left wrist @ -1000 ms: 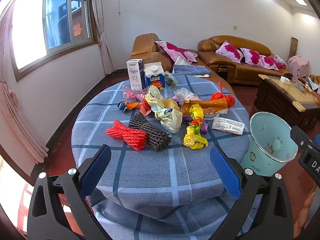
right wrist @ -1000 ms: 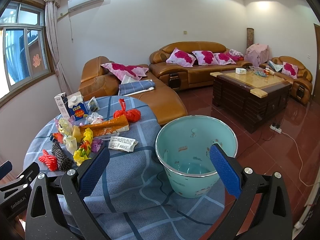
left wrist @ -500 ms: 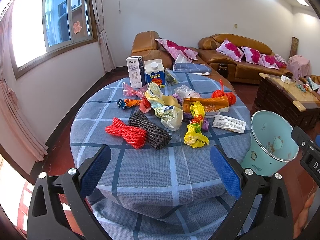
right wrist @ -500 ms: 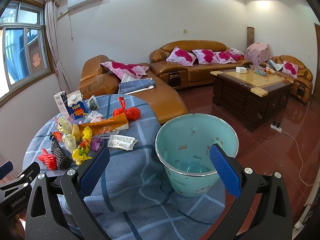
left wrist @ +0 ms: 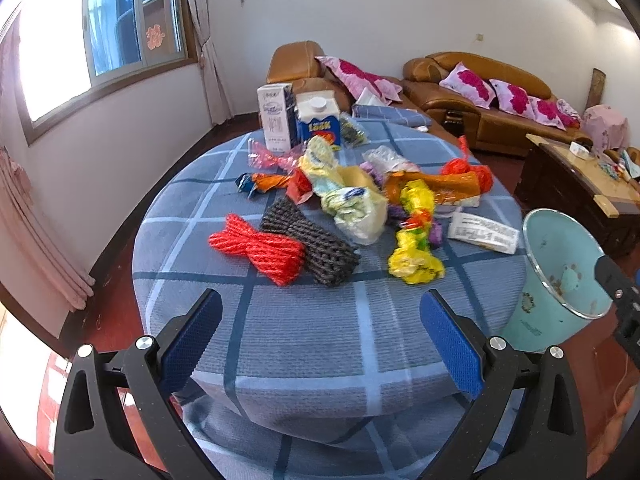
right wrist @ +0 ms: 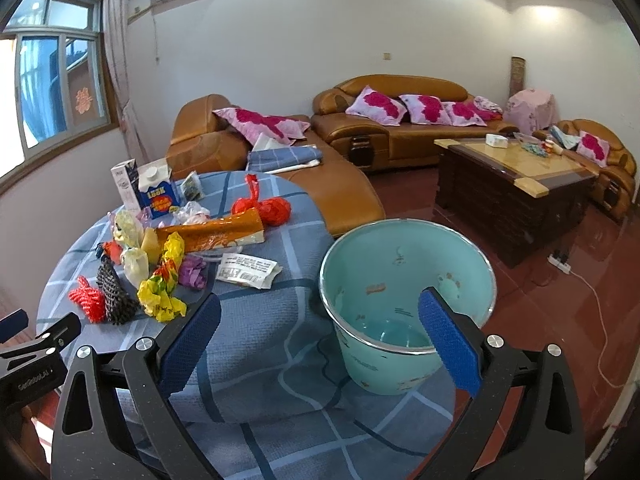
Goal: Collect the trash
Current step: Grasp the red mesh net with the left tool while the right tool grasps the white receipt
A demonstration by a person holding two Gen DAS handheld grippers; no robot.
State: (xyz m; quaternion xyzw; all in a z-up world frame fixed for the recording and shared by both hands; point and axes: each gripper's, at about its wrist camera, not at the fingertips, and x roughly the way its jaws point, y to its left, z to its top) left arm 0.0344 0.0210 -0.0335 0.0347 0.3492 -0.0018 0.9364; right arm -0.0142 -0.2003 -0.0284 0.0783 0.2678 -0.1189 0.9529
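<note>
A: Start at the grippers. How do they stand?

B: The left gripper point(left wrist: 320, 336) is spread wide with nothing between its blue pads; it hovers over the near edge of the round table point(left wrist: 312, 344). The right gripper point(right wrist: 320, 336) is just as wide and empty, with the teal bin point(right wrist: 404, 304) straight ahead of it, the far pad overlapping the rim in view.

A: And the trash?

B: Piled on the checked cloth, forward of the left gripper. Nearest are the red net bundle point(left wrist: 258, 248) and the dark net sleeve point(left wrist: 310, 242), touching side by side, both with their long axes slanting from far-left to near-right. The yellow wrapper point(left wrist: 414, 236) lies to their right, long axis running nearly straight away. Beyond sit the pale crumpled bag point(left wrist: 352, 204), the orange packet point(left wrist: 436, 186), a paper slip point(left wrist: 482, 234) and two cartons point(left wrist: 300, 122) at the far edge.

A: Which hand takes the first piece?

B: I judge the left: the red bundle is ahead and slightly left of it, while from the right wrist the pile sits well off to the left. The bin is at the table's right side, nearer the right gripper.

A: Anything unclear?

B: Lower pieces in the heap are covered, the purple scrap point(right wrist: 192, 274) is half hidden, and the bin's base is cut off, so I cannot tell what it stands on.
</note>
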